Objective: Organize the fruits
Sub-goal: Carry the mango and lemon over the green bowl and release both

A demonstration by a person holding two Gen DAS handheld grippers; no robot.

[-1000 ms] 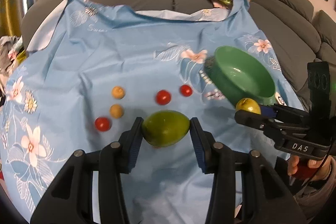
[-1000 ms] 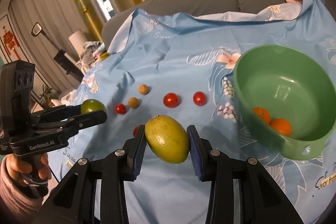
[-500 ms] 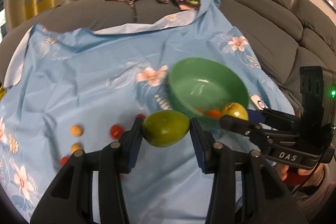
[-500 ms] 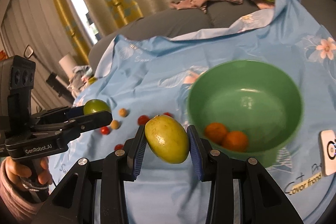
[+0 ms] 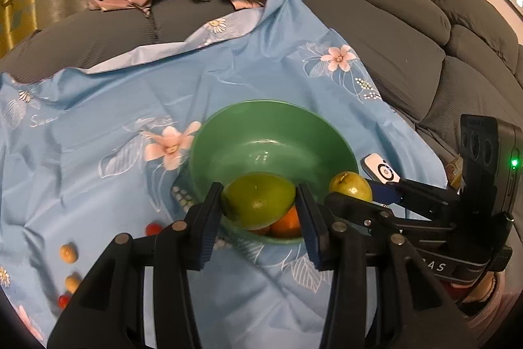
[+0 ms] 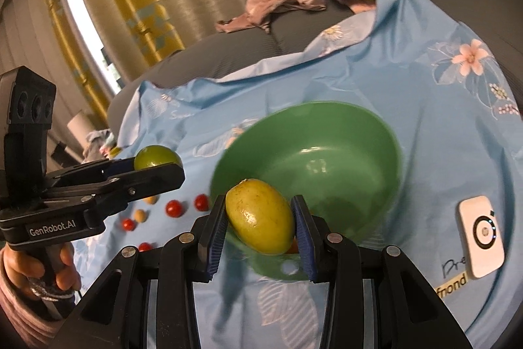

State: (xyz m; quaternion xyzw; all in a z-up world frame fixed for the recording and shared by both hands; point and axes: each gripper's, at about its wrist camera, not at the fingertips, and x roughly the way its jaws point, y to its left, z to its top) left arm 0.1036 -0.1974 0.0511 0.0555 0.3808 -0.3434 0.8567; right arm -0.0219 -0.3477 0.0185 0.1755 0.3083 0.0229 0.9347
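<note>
Green bowl (image 5: 209,149) sits mid-frame on the blue cloth (image 5: 98,107), oranges (image 5: 287,220) inside. I judge the step as carrying to the bowl. My left gripper (image 5: 258,205) clamps a green fruit (image 5: 258,200); my right gripper (image 6: 260,223) clamps a yellow fruit (image 6: 260,220). Both hang above the near rim. Next: advance, lower, release.

Both tools travel from above the scattered small fruits toward the round green plastic bowl (image 5: 228,133). The left tool (image 5: 258,211), carrying its oval green fruit (image 5: 258,200), now hangs over the bowl's near rim above the oranges (image 5: 287,220), and the right tool (image 6: 260,229) with its yellow-green oval fruit (image 6: 260,215) reaches the same rim.
</note>
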